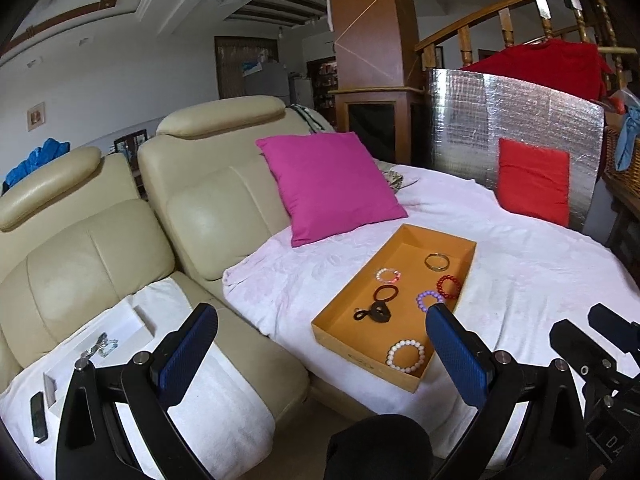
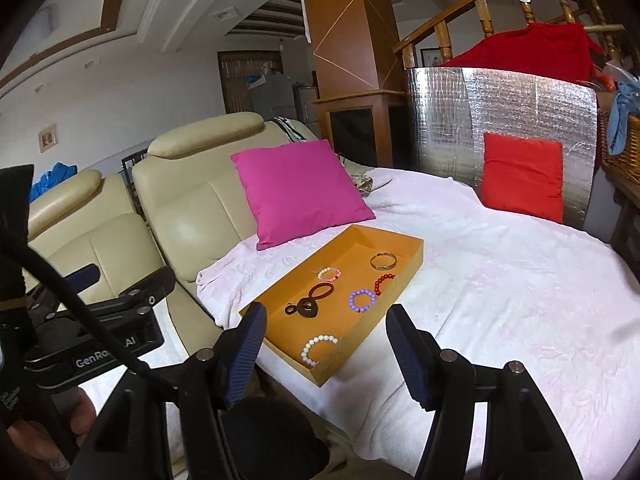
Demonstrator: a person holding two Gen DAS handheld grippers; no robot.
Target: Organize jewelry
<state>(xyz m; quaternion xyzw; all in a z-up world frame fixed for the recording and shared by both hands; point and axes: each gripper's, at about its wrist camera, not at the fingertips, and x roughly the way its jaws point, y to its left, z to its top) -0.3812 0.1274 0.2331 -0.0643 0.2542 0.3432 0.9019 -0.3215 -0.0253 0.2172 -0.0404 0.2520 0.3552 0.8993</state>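
Observation:
An orange tray (image 1: 344, 300) (image 2: 404, 280) lies on a white-covered round bed. In it are a white bead bracelet (image 1: 405, 354) (image 2: 318, 350), a purple bead bracelet (image 1: 429, 299) (image 2: 362, 300), a red bead bracelet (image 1: 449, 287) (image 2: 384, 282), a pink bead bracelet (image 1: 387, 275) (image 2: 329, 273), a metal bangle (image 1: 436, 261) (image 2: 383, 261) and a black cord pendant (image 1: 378, 305) (image 2: 308, 302). A white box (image 1: 100, 344) with shiny jewelry sits on the sofa seat at left. My left gripper (image 1: 322, 354) is open and empty, short of the tray. My right gripper (image 2: 326, 354) is open and empty, near the tray's front corner.
A magenta pillow (image 1: 332, 184) leans on the cream sofa (image 1: 192, 200) behind the tray. A red pillow (image 1: 534, 180) rests against a silver foil panel (image 1: 520, 120). A dark phone (image 1: 39, 416) lies on the white towel by the box.

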